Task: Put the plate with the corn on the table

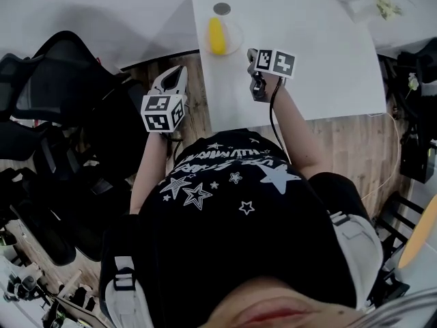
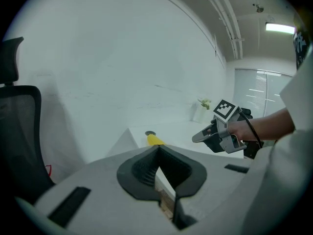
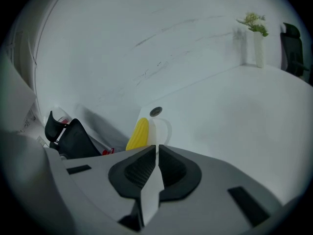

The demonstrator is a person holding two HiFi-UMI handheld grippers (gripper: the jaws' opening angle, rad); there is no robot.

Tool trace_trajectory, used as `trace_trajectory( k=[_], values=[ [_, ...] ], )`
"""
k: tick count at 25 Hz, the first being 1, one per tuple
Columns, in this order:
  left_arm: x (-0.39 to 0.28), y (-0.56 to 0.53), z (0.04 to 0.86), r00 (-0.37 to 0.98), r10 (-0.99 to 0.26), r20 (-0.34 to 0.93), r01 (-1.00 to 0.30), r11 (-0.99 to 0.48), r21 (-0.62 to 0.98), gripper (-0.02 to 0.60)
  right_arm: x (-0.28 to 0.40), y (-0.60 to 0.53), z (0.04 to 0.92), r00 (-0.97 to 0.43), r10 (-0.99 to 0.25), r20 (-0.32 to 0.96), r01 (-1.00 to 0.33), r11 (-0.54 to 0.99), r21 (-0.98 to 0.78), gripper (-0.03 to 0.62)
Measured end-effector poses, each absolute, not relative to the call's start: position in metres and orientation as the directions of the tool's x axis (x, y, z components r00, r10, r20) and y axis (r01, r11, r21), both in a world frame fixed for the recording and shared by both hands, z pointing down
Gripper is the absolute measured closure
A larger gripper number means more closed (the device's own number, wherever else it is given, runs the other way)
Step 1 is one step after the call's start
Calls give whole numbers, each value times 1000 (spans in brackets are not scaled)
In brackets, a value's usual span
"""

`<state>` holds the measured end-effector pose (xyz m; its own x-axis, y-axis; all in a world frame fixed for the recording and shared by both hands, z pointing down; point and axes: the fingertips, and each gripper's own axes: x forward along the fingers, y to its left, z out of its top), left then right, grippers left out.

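White round plate (image 1: 235, 33) bearing a yellow corn cob (image 1: 216, 35) already sits on the white table (image 1: 321, 53), so the right gripper (image 3: 156, 151) above the table and the left gripper (image 2: 159, 151) off its edge are clenched empty.

The room is lit cool and even from overhead, and a ceiling strip lamp (image 2: 281, 27) glares pure white in the left gripper view. Seen from above, the white tabletop (image 1: 321, 67) is nearly washed out, while the black chairs (image 1: 61, 115) beside it sink into murk. In the right gripper view a soft grey shadow lies low on the wall (image 3: 146, 43). Both gripper views bulge like fisheyes and go black at the corners.
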<state>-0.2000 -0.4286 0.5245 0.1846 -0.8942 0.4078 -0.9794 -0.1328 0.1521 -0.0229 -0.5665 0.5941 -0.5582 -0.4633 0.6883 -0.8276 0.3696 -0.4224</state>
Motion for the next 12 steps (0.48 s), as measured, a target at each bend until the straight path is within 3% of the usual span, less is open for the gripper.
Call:
trace_trajectory(
  k=[12],
  values=[
    [-195, -371, 516, 288, -872, 395, -956, -236, 175, 575, 5, -483, 574, -477, -565, 673, -879, 286, -381, 588]
  ],
)
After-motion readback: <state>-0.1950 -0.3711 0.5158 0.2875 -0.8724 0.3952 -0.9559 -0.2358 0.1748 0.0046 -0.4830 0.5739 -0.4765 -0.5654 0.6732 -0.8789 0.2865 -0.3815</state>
